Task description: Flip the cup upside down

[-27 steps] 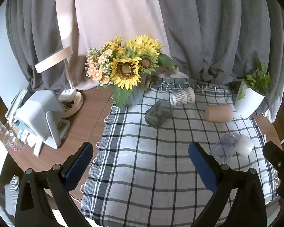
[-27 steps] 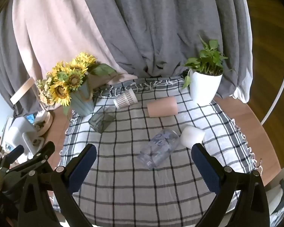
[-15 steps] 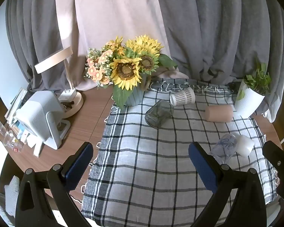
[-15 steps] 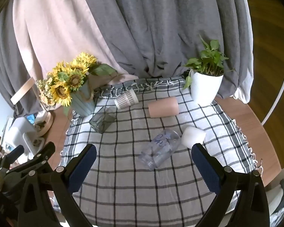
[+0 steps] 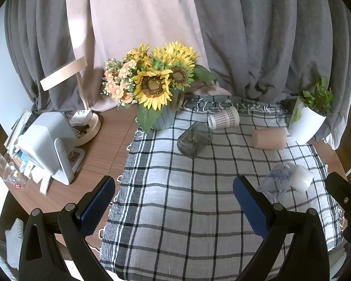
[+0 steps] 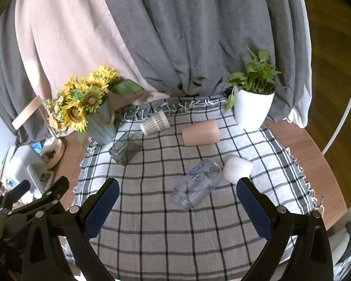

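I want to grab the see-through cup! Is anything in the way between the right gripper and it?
No. In the right wrist view, only bare checked tablecloth lies between the open right gripper and the clear cup.

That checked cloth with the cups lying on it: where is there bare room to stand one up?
The near half of the checked cloth, between the open right gripper and the clear cup, is bare. So is the middle, between dark glass and pink cup. The far edge is crowded by the sunflower vase, patterned cup and plant pot.
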`<state>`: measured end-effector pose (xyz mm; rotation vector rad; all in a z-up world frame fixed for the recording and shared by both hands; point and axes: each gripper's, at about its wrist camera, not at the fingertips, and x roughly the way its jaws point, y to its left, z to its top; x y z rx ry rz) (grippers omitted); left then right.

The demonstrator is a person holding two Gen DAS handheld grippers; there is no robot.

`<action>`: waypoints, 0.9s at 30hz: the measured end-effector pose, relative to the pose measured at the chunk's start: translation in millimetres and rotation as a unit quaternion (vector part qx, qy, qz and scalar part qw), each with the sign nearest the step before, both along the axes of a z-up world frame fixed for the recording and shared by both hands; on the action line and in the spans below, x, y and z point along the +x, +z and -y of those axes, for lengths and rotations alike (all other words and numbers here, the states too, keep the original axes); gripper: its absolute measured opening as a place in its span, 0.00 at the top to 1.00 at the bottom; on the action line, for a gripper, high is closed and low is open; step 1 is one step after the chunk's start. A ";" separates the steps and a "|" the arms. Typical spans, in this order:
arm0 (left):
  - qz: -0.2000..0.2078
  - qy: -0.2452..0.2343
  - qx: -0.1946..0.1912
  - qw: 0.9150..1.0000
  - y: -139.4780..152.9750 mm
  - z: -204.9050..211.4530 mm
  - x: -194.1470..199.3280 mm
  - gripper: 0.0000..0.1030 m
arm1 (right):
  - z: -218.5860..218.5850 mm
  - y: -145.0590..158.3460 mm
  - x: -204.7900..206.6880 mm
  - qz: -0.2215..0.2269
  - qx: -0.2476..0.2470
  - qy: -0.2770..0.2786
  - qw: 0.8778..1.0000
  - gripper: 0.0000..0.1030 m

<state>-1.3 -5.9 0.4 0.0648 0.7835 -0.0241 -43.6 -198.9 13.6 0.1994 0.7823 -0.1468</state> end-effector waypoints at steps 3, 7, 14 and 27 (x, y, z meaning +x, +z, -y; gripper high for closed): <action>0.000 0.000 0.000 1.000 -0.1 -0.2 0.1 0.00 | 0.4 -0.2 0.3 0.000 0.000 0.000 1.000 0.02; 0.000 0.001 0.000 1.000 0.0 0.7 -0.4 0.00 | -0.3 -0.2 0.0 0.000 0.000 0.000 1.000 0.02; -0.001 0.000 0.000 1.000 -0.1 -0.2 0.4 0.00 | 0.1 -0.8 0.2 0.000 -0.001 0.000 1.000 0.02; -0.001 0.000 0.001 1.000 -0.1 -0.1 0.5 0.00 | 1.4 -2.8 1.3 0.000 -0.001 0.000 1.000 0.02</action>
